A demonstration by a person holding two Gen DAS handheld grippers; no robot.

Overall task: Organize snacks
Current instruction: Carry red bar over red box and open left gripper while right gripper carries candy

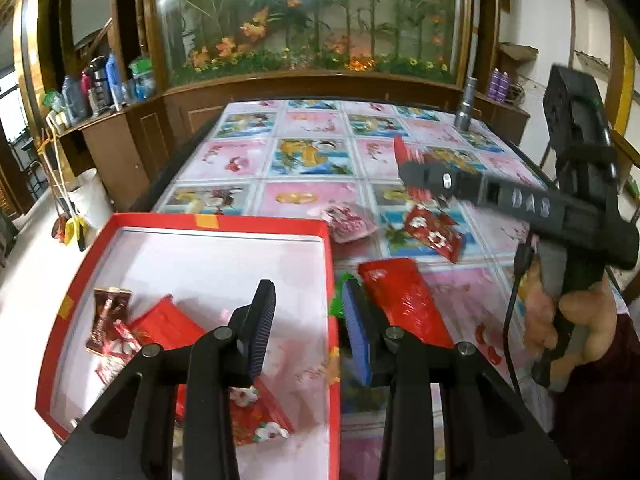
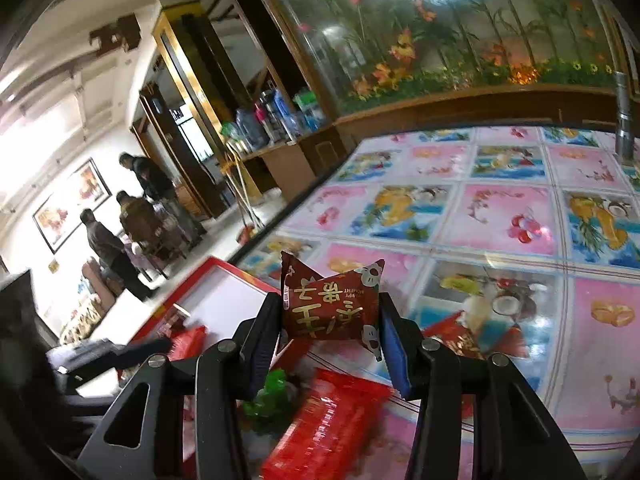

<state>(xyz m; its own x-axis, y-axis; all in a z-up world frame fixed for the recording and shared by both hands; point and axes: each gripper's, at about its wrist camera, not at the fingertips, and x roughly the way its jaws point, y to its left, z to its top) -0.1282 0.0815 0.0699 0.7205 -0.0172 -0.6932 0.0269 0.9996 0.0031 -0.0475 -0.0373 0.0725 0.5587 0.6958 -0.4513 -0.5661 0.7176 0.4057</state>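
A red-rimmed white box (image 1: 192,224) sits at the table's front left and holds several red snack packets (image 1: 160,320). My left gripper (image 1: 310,320) is open and empty, straddling the box's right wall. My right gripper (image 2: 328,320) is shut on a dark red snack packet (image 2: 330,304) and holds it above the table; it shows in the left wrist view (image 1: 424,176) over the table's right side. A long red packet (image 1: 404,300), a small red packet (image 1: 432,232) and a pink packet (image 1: 348,222) lie on the table beside the box.
The table has a pink and blue fruit-print cloth (image 1: 312,156). A metal flashlight (image 1: 466,108) stands at the far right. A green wrapper (image 2: 272,400) lies by the long red packet. A large aquarium cabinet (image 1: 304,20) stands behind. People (image 2: 136,216) stand far left.
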